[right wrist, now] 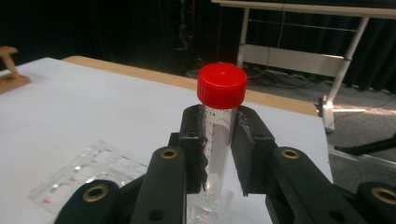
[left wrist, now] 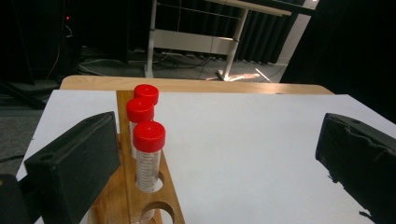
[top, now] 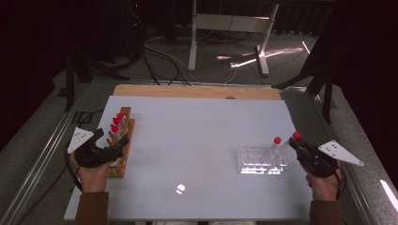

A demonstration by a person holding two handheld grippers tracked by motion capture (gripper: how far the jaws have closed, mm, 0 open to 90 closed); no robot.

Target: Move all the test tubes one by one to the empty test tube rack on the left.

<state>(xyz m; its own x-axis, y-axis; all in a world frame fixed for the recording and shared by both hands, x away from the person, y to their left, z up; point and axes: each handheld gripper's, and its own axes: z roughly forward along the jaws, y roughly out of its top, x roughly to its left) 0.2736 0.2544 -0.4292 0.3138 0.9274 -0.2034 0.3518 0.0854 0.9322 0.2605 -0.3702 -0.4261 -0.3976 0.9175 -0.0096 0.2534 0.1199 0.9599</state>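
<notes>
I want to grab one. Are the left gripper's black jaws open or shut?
Open. The left gripper has jaws spread wide apart, beside the red-capped tubes.

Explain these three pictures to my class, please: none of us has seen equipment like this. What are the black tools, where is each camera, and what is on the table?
A person sits at a white table and holds a hand tool in each hand; each tool has two black jaws that pinch things. One picture comes from a camera above, looking down. The other two come from cameras riding on the tools, looking along their jaws.

On the person's left stands a wooden rack with three red-capped tubes in it. The left gripper is beside it, jaws wide apart, holding nothing.

On the right stands a clear plastic rack with one red-capped tube in it. The right gripper has its jaws closed on a second tube, whose tip sits in or just over that rack.
</notes>
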